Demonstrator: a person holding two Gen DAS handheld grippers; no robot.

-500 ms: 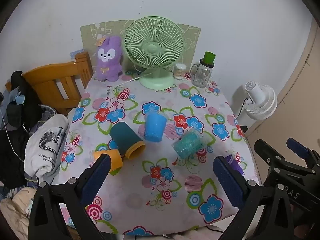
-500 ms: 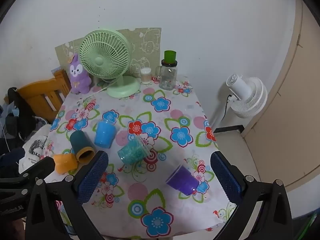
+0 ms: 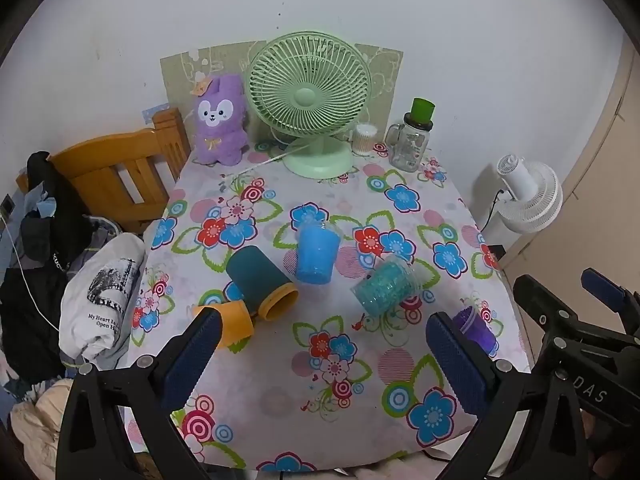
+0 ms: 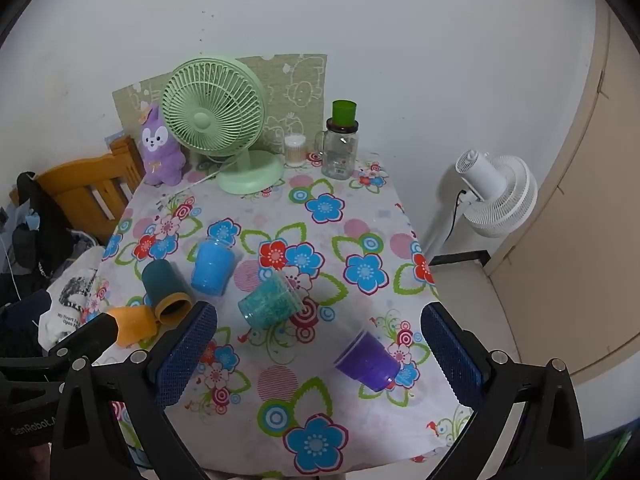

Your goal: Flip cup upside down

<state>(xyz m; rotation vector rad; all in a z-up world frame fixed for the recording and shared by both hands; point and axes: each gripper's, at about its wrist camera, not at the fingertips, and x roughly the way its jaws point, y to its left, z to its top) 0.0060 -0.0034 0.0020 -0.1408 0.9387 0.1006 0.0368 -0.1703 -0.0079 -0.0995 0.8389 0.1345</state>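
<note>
Several cups sit on the flowered table [image 3: 280, 420]. A light blue cup [image 3: 316, 254] [image 4: 212, 266] rests mouth down in the middle. A dark teal cup [image 3: 260, 282] [image 4: 164, 286] lies on its side at the left, with an orange cup [image 3: 234, 324] [image 4: 134, 324] beside it. A speckled teal cup [image 3: 386, 286] [image 4: 270, 300] lies tilted on its side. A purple cup [image 3: 476, 330] [image 4: 368, 362] lies on its side at the right. My left gripper [image 3: 320, 360] and right gripper [image 4: 320, 356] are open and empty above the near table edge.
A green fan [image 3: 310, 100], a purple plush toy [image 3: 220, 120], a cotton swab jar [image 3: 364, 138] and a glass jar with green lid [image 3: 412, 140] stand at the back. A wooden chair [image 3: 116, 172] with clothes is at left. A white floor fan [image 3: 528, 196] stands at right.
Both grippers have shifted slightly; the cups have not moved.
</note>
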